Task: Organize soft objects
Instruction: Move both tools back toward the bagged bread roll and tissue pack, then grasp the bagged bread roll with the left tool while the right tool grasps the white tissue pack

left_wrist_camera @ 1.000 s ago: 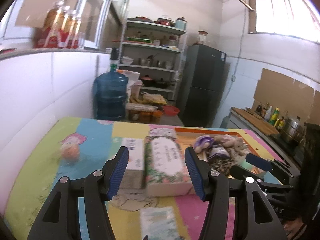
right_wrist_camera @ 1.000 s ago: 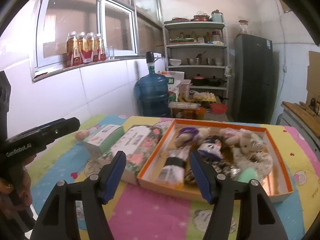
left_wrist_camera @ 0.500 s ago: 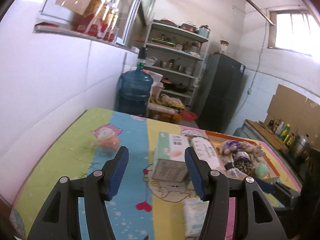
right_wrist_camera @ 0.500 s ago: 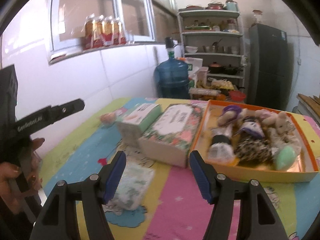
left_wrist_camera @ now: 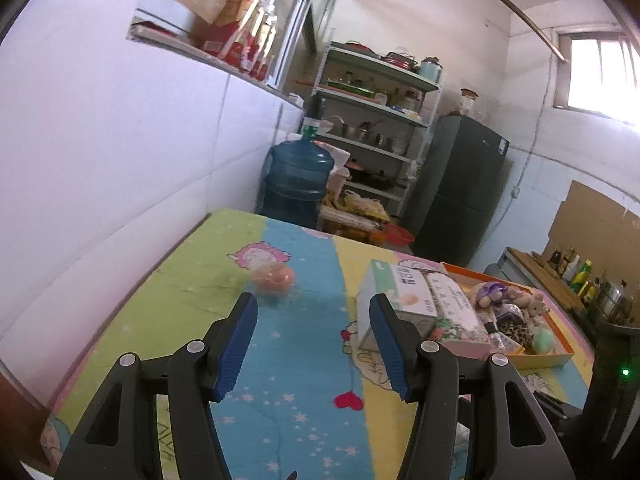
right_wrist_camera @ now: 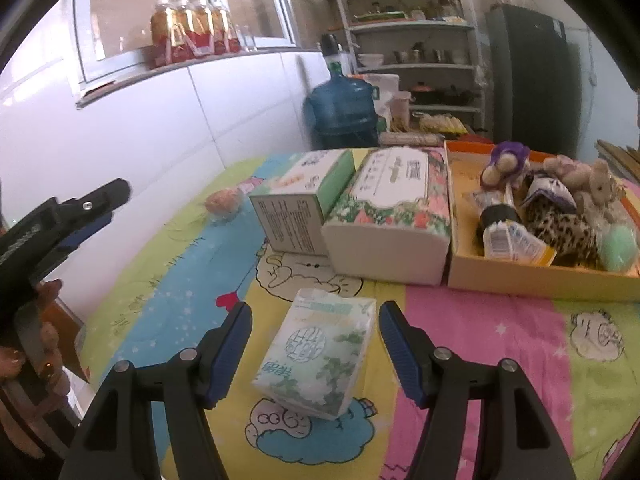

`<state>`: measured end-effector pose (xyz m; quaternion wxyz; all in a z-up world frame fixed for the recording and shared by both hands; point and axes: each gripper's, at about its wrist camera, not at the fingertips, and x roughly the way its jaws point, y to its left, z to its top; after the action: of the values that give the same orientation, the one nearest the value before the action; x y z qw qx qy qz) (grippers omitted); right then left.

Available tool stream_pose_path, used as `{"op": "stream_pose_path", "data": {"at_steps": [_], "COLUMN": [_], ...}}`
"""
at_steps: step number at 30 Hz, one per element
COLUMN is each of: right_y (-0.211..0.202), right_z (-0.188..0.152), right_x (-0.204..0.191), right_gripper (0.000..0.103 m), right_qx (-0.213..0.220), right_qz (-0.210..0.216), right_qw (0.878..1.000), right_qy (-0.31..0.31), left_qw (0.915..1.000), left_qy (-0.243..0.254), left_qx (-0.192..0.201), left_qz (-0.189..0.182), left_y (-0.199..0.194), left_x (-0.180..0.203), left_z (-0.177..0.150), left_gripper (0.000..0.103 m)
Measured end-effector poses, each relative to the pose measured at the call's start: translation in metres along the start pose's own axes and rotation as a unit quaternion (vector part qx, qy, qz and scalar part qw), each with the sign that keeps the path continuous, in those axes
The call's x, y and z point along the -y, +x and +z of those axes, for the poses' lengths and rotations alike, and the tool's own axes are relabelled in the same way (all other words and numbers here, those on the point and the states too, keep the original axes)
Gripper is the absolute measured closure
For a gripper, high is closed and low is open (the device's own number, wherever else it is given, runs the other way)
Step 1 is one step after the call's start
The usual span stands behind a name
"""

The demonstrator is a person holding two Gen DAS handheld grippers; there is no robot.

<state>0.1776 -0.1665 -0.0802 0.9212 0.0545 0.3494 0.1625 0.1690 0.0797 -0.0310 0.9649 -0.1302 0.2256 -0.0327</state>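
Observation:
A soft tissue pack [right_wrist_camera: 320,350] with a green leaf print lies on the colourful tablecloth between the spread fingers of my right gripper [right_wrist_camera: 316,354], which is open and not pressing it. My left gripper [left_wrist_camera: 313,346] is open and empty over the blue stripe, pointing toward a small pink-orange soft toy [left_wrist_camera: 273,277] in clear wrap near the wall. That toy [right_wrist_camera: 224,201] also shows in the right wrist view, with the left gripper [right_wrist_camera: 80,216] at the left edge. An orange tray [right_wrist_camera: 532,278] holds several plush toys [right_wrist_camera: 560,208].
A green tissue box [right_wrist_camera: 300,204] and a floral tissue box [right_wrist_camera: 394,208] stand side by side left of the tray. A white tiled wall [left_wrist_camera: 120,168] borders the table's left side. Beyond the table are a blue water jug [left_wrist_camera: 298,178], shelves and a dark fridge [left_wrist_camera: 460,188].
Both grippers swung left and lower. The left view moved off the tissue boxes onto the pink-orange toy. The right view moved from the tray to the tissue pack, now between its fingers.

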Motion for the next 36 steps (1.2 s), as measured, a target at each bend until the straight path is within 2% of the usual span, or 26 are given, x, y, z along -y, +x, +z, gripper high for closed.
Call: {"op": "stream_pose_path", "data": {"at_steps": [4, 7, 10, 18, 19, 20, 21, 22, 26, 30, 33, 36], "right_y": [0.006, 0.009, 0.015, 0.027, 0.029, 0.03, 0.032, 0.033, 0.031, 0.031, 0.033, 0.032], "right_z": [-0.002, -0.002, 0.0, -0.005, -0.006, -0.006, -0.007, -0.008, -0.01, -0.013, -0.012, -0.012], "right_x": [-0.004, -0.007, -0.011, -0.015, -0.015, -0.014, -0.012, -0.01, -0.008, -0.007, -0.005, -0.003], "right_gripper": [0.037, 0.031, 0.03, 0.03, 0.03, 0.036, 0.047, 0.049, 0.052, 0.052, 0.051, 0.051], "right_qx": [-0.007, -0.014, -0.022, -0.041, -0.044, -0.047, -0.05, -0.051, -0.047, -0.042, -0.039, -0.036], "right_qz": [-0.021, -0.034, -0.048, -0.076, -0.079, -0.079, -0.069, -0.06, -0.054, -0.048, -0.043, -0.036], "right_qw": [1.0, 0.999, 0.999, 0.996, 0.996, 0.996, 0.996, 0.997, 0.997, 0.998, 0.998, 0.999], "right_qy": [0.004, 0.008, 0.006, -0.003, -0.003, -0.002, 0.003, 0.01, 0.003, -0.003, -0.001, 0.004], "left_qw": [1.0, 0.9999, 0.9999, 0.999, 0.9987, 0.9984, 0.9983, 0.9983, 0.9966, 0.9934, 0.9918, 0.9894], "left_qy": [-0.007, -0.008, -0.006, 0.024, 0.03, 0.034, 0.035, 0.035, 0.032, 0.018, 0.02, 0.041], "left_qx": [0.002, 0.001, 0.0, -0.013, -0.018, -0.024, -0.029, -0.037, -0.076, -0.113, -0.126, -0.139], "left_qz": [0.004, 0.007, 0.012, 0.035, 0.037, 0.038, 0.035, 0.028, 0.006, -0.003, -0.01, 0.01], "left_y": [-0.002, -0.002, -0.001, 0.016, 0.02, 0.027, 0.032, 0.038, 0.074, 0.113, 0.139, 0.163], "left_x": [-0.013, -0.018, -0.024, -0.033, -0.034, -0.034, -0.035, -0.036, -0.039, -0.041, -0.037, -0.029], "left_z": [-0.001, -0.002, -0.001, 0.009, 0.011, 0.013, 0.016, 0.018, 0.029, 0.035, 0.036, 0.034], "left_gripper": [0.043, 0.043, 0.043, 0.041, 0.04, 0.039, 0.038, 0.038, 0.032, 0.031, 0.026, 0.025]}}
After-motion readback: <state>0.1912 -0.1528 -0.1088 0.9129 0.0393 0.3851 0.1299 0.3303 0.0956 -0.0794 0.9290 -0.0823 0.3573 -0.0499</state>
